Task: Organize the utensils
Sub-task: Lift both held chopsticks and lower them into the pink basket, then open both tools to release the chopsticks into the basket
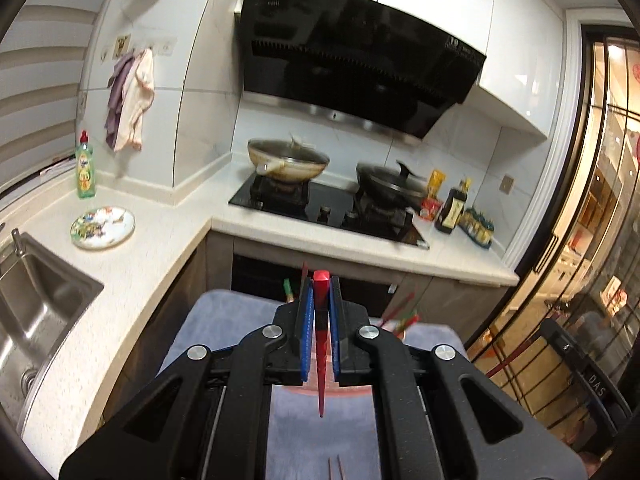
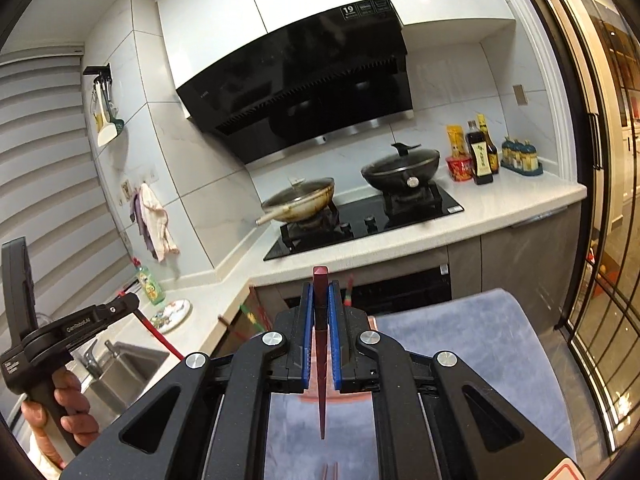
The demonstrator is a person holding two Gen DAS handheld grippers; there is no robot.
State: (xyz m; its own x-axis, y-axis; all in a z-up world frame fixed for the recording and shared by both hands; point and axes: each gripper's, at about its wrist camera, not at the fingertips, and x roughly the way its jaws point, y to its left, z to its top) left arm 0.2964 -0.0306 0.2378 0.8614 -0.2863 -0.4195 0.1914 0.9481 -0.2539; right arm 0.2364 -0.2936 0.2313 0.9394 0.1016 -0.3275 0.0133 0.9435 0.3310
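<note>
My left gripper [image 1: 320, 312] and right gripper [image 2: 320, 312] each had jaws clamped on one chopstick, red chopstick [image 1: 321, 336] and dark red chopstick [image 2: 321, 344], tips toward me, which could pivot or slip in that thin grip above the blue towel [image 2: 472, 344].

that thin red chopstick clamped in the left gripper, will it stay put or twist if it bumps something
The tapered red chopstick looks stiff, so it probably won't bend. Its glossy surface suggests it may slide between the blue pads. The left gripper pinches it at one spot, so a bump could likely pivot it.
</note>
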